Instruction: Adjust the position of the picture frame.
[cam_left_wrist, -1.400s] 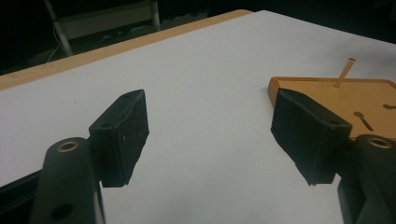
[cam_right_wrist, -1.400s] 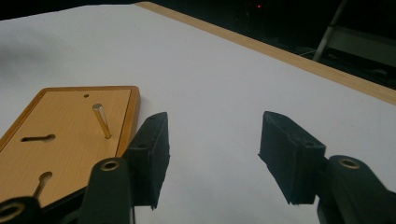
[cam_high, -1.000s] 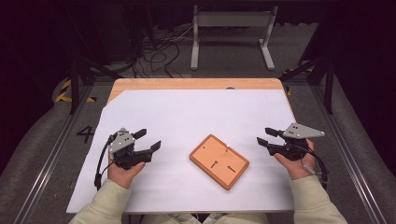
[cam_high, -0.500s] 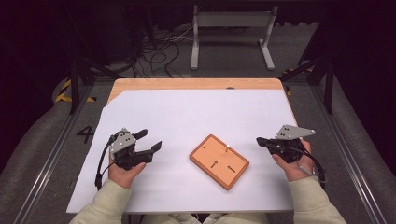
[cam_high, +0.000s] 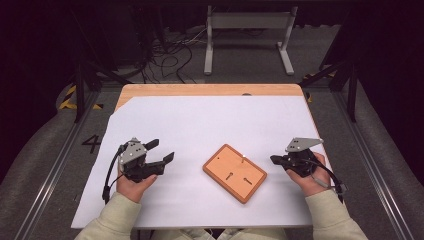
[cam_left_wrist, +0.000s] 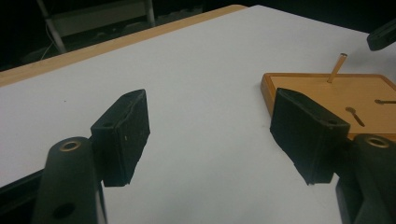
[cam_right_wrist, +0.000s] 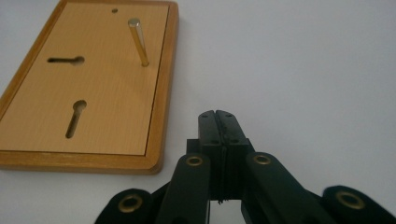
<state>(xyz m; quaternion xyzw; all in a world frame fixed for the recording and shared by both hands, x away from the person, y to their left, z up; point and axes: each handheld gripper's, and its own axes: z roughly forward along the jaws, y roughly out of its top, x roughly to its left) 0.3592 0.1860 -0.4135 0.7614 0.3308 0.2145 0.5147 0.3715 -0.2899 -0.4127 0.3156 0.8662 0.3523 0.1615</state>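
Note:
A flat wooden board (cam_high: 235, 172) with two keyhole slots and a thin upright metal pin (cam_right_wrist: 138, 41) lies on the white sheet between my hands. My left gripper (cam_high: 161, 151) rests left of the board, jaws wide open with nothing between them; in its own view the board (cam_left_wrist: 345, 93) is beyond the right jaw. My right gripper (cam_high: 275, 159) sits right of the board, pointing at it. Its jaws (cam_right_wrist: 219, 122) have just closed and now press together on nothing, a short way from the board's edge (cam_right_wrist: 159, 140).
The white sheet (cam_high: 210, 125) covers most of a wooden table (cam_high: 200, 90). Beyond the far edge lie floor cables (cam_high: 165, 50) and a white metal stand (cam_high: 247, 22). Dark rails run along both sides of the table.
The right gripper's jaws went from open to shut, with nothing between them. The right hand shifted slightly. The left gripper and the board stayed put.

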